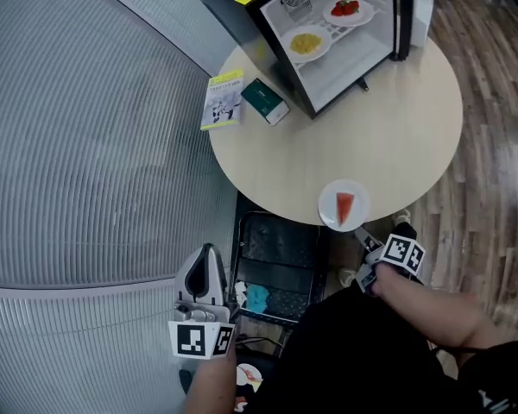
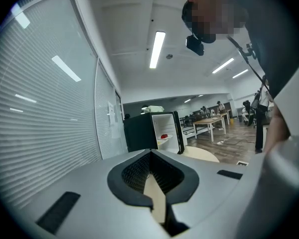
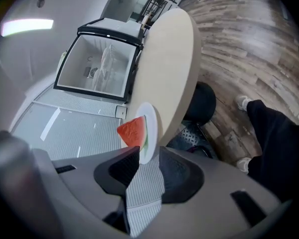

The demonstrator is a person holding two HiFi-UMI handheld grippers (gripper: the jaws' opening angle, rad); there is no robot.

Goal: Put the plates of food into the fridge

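Though at table edge, plate unobstructed.

**Watermelon Plate at the Right Gripper's Tips, Fridge Across the Table**

The plate of watermelon lies on the near edge of the round table, just ahead of the right gripper, with its rim at the tips of the parted jaws. Farther ahead and to the left, on the table's far side, stands the fridge, its open front facing that gripper. On its shelf lie the nearer plate and, behind it to the right, the farther plate. Left of the fridge, on the table, lie a box and, just beyond it, a booklet. A mesh rack sits under the table's near edge, between the two grippers. The left gripper is off the table, well to the left, beside a slatted wall.
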